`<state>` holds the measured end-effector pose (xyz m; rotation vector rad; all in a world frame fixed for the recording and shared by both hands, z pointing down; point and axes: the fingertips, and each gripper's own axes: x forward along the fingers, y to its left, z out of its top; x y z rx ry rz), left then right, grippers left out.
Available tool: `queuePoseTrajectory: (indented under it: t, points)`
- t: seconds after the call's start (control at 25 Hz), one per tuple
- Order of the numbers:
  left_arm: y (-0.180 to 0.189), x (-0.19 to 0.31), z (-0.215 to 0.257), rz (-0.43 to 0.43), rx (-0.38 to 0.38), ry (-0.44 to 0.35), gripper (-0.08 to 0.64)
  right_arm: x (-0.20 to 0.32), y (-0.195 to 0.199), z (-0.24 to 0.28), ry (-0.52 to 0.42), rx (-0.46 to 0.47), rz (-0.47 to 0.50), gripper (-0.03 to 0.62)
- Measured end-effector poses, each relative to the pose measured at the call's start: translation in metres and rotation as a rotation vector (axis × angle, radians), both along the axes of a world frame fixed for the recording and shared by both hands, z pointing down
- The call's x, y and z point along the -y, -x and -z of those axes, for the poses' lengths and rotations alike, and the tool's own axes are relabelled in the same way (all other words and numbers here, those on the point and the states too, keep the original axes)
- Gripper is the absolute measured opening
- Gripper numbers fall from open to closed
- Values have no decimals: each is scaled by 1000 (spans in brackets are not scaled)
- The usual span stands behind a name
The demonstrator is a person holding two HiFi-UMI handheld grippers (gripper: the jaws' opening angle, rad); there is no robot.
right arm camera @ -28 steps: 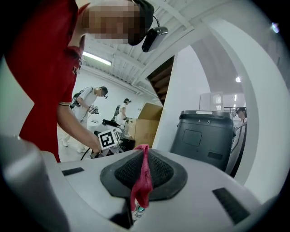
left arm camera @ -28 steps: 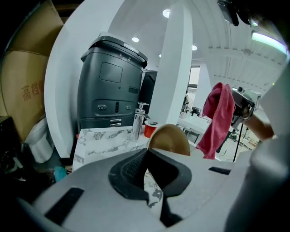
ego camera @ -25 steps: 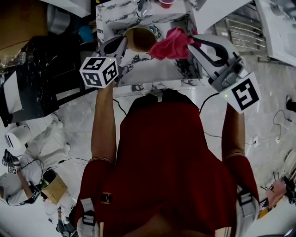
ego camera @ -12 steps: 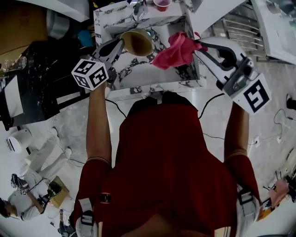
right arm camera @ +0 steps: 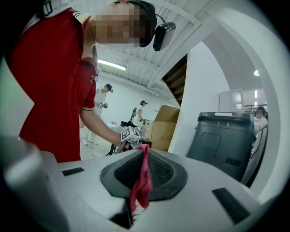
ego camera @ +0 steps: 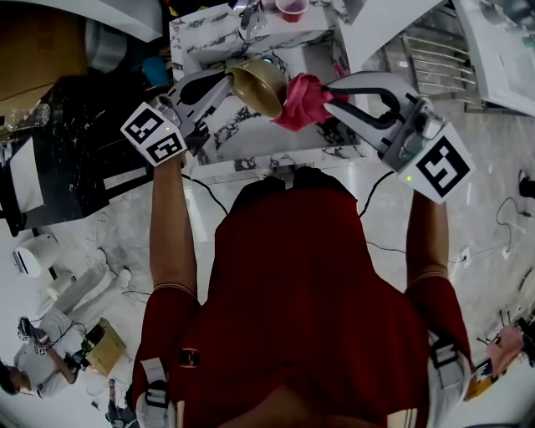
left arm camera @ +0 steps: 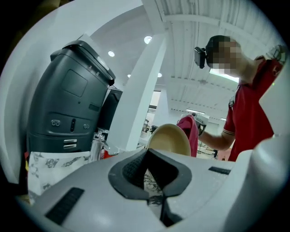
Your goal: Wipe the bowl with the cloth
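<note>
A tan bowl (ego camera: 257, 85) is held tilted above the marble-patterned table (ego camera: 251, 138), with my left gripper (ego camera: 227, 82) shut on its rim. In the left gripper view the bowl (left arm camera: 170, 139) stands on edge just past the jaws of my left gripper (left arm camera: 147, 156). A pink cloth (ego camera: 301, 100) hangs bunched from my right gripper (ego camera: 328, 92), which is shut on it. The cloth touches the bowl's right side. In the right gripper view a fold of the cloth (right arm camera: 142, 181) is pinched between the pads of my right gripper (right arm camera: 144, 152).
A red cup (ego camera: 292, 7) and a metal item (ego camera: 249, 17) stand at the table's far end. A dark grey bin (left arm camera: 68, 108) is beside the table, left. A cardboard box (right arm camera: 163, 127) stands further off. Other people work in the background.
The two grippers have come together: the bowl moved right and tilted, the cloth moved left until it met the bowl. The left gripper's marker cube swung down to the left.
</note>
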<state>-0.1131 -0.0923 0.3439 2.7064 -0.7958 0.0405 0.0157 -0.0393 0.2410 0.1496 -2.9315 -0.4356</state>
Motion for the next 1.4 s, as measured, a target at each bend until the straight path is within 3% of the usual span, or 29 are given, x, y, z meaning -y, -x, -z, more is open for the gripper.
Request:
queuePoseTrajectory:
  t: [0.36, 0.6, 1.08, 1.4]
  points:
    - [-29, -17, 24, -150, 70, -146, 11, -10, 12, -9, -4, -45, 61, 25]
    - [-43, -32, 31, -266, 107, -186, 11, -13, 14, -4, -8, -29, 74, 25]
    - [-62, -63, 61, -453, 71, -220, 11, -5, 28, 25, -18, 28, 146, 25]
    - [-64, -68, 80, -507, 38, -245, 11, 1, 40, 33, 36, 47, 238, 25]
